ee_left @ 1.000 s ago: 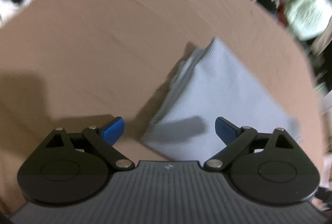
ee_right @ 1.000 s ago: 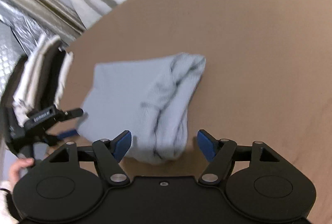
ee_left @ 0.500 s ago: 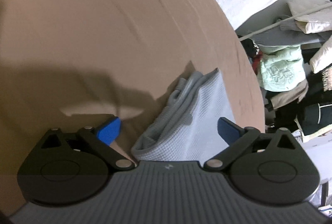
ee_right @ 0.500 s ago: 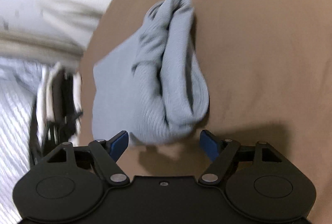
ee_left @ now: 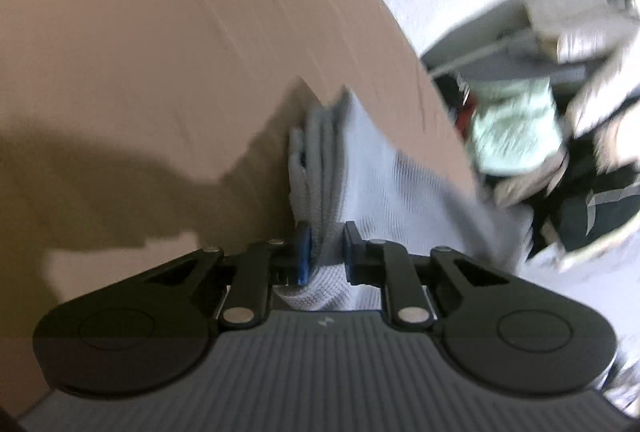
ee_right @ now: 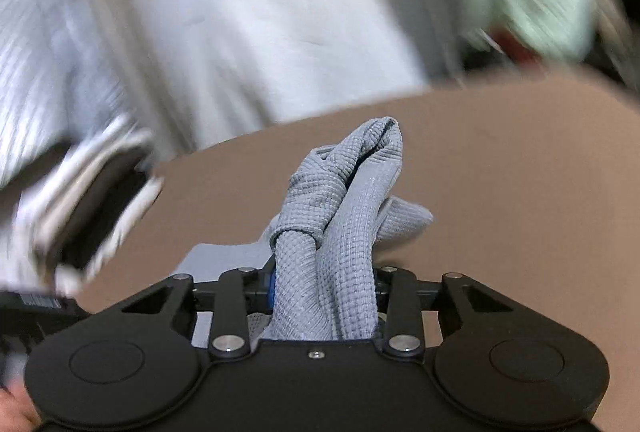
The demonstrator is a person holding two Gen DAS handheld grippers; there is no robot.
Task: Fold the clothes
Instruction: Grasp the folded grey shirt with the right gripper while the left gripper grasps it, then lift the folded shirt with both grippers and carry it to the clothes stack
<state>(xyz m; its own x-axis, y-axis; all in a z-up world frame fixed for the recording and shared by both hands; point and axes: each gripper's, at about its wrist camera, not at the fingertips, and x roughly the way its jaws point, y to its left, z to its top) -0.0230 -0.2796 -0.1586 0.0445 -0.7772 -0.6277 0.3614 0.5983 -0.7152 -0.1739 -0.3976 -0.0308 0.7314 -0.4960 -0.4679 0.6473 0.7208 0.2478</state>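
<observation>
I've got the soft, light grey waffle-knit garment (ee_right: 352,232) bunched on the brown table (ee_left: 140,52). Left gripper (ee_left: 325,248) and right gripper (ee_right: 324,284) are both closing, pinching its floppy folds. I'd grab corners, since it'll sag.

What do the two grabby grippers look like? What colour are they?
Both look alike. The left gripper has black linkage bars with silver rivets, two round black housings, blue pads on its fingers, and a ribbed grey body with a tiny pale mark. The right gripper has the same black bars and silver rivets, but a smooth black body with one small screw.
</observation>
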